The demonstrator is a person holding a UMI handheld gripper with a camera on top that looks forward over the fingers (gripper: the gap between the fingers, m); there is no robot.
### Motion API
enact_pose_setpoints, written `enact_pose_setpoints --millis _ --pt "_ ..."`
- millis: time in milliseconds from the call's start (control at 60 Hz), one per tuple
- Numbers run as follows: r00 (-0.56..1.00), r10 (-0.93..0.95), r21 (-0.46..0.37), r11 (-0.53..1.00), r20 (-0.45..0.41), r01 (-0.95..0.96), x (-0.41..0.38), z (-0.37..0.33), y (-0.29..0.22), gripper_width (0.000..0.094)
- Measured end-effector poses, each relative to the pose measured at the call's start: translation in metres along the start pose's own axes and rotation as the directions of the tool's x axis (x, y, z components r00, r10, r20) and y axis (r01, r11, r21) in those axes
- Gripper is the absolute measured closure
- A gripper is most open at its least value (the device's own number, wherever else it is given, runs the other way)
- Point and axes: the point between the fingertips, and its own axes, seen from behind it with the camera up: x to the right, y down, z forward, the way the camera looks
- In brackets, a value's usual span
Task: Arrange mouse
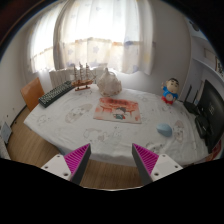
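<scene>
My gripper is open and empty, its two magenta pads spread wide above the wooden floor, short of the near edge of a table with a white cloth. A pinkish flat mat lies on the middle of the table, well beyond the fingers. A small bluish object sits on the cloth to the right of the mat; I cannot tell whether it is the mouse. No other mouse shows clearly.
A dark keyboard lies at the table's back left, next to a model ship and a white bundle. A blue-and-white figure and a black screen stand at the right. A curtained window is behind.
</scene>
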Motion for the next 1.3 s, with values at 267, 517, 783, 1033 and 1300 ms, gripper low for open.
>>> enact_pose_setpoints --millis 267,517,783,1033,1300 --pt "0.975 0.122 -0.001 0.992 -0.184 -0.125 0.147 0.014 0.031 0.0082" --pt "0.952 0.171 0.011 0.985 -0.254 -0.174 0.238 0.027 0.059 0.0079" --pt "0.957 0.183 0.088 0.982 -0.226 -0.167 0.279 0.084 0.047 0.0082" --pt "0.97 0.161 0.077 0.986 -0.18 -0.149 0.307 0.153 0.042 0.0084" --pt "0.988 0.115 0.052 0.993 -0.1 -0.111 0.318 0.219 0.015 0.0079"
